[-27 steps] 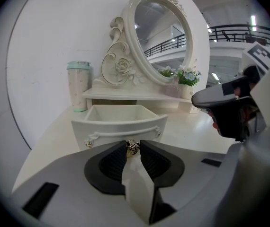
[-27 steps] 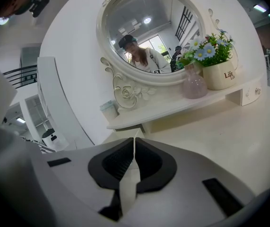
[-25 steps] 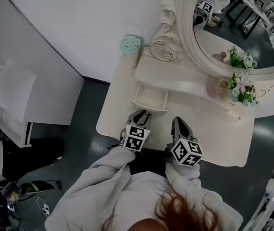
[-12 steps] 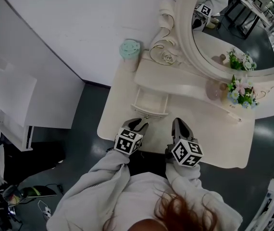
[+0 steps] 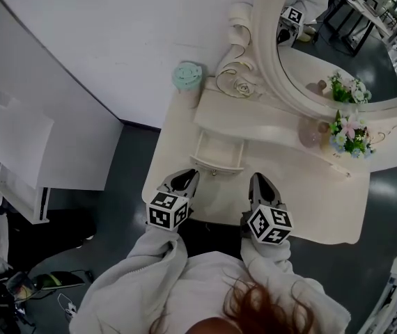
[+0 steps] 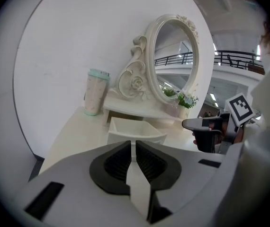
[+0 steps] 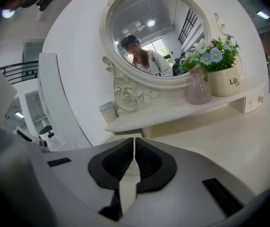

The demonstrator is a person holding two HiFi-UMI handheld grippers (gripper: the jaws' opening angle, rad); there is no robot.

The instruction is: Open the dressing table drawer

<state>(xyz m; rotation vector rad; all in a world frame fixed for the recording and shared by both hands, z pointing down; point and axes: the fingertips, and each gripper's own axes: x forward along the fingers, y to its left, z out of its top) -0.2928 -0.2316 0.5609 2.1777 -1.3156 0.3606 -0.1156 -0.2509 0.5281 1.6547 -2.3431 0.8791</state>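
Note:
The white dressing table (image 5: 310, 200) has a small drawer (image 5: 216, 155) pulled out under its raised shelf, and the drawer is empty inside (image 6: 135, 130). My left gripper (image 5: 184, 178) hangs clear of the drawer front, nearer the table's front edge. Its jaws have just been closing with nothing between them, and only a narrow slit is left (image 6: 134, 145). My right gripper (image 5: 260, 181) rests over the tabletop to the right of the drawer, shut and empty (image 7: 134, 143). In the left gripper view it shows as a dark shape (image 6: 206, 125).
A mint-lidded cup (image 5: 187, 75) stands at the shelf's left end. An oval mirror in a carved frame (image 5: 271, 61) rises behind the shelf, with a pink vase (image 5: 310, 131) and a flower pot (image 5: 348, 132) to the right. White furniture (image 5: 17, 152) stands left on the dark floor.
My left gripper has let go of the drawer front and drawn back towards the table's front edge, leftwards and a little up. The drawer stays pulled out. The right gripper has not moved.

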